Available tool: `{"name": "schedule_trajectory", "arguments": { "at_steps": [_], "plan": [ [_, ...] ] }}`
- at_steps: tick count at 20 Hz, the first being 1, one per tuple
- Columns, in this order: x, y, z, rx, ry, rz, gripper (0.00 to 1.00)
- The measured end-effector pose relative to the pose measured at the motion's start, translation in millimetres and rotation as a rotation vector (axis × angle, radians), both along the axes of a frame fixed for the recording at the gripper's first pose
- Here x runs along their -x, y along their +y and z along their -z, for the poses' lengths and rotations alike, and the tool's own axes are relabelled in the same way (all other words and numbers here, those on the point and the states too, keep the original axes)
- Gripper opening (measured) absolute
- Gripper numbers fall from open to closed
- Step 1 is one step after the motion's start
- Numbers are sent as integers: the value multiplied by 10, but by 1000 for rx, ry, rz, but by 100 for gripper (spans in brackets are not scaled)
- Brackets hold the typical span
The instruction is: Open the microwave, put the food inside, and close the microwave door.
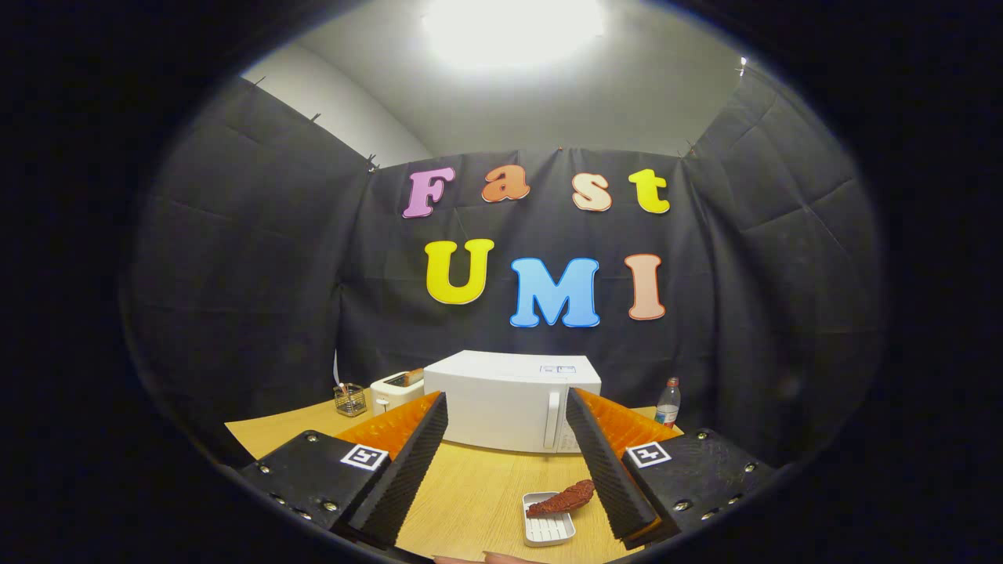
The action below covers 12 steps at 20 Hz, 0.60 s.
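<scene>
Beyond gripper (507,415): microwave (509,399) shut, lower corners hidden | gripper wide, empty

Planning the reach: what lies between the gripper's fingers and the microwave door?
Only bare wooden table between the open gripper and the closed microwave, in the gripper view.

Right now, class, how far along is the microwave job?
Nothing looks done yet. The microwave door is shut, and the food lies on its small tray on the table. The claw is open and holds nothing. Opening, loading and closing all remain.
</scene>
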<state>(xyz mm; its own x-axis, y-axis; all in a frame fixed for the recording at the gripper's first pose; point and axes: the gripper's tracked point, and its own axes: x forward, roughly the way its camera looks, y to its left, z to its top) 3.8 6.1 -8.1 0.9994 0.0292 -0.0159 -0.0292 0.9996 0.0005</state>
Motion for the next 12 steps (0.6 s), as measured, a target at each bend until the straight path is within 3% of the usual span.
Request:
{"name": "schedule_trajectory", "arguments": {
  "at_steps": [12],
  "plan": [
    [-315,26,5,5,-33,-30,95]
  ]
}}
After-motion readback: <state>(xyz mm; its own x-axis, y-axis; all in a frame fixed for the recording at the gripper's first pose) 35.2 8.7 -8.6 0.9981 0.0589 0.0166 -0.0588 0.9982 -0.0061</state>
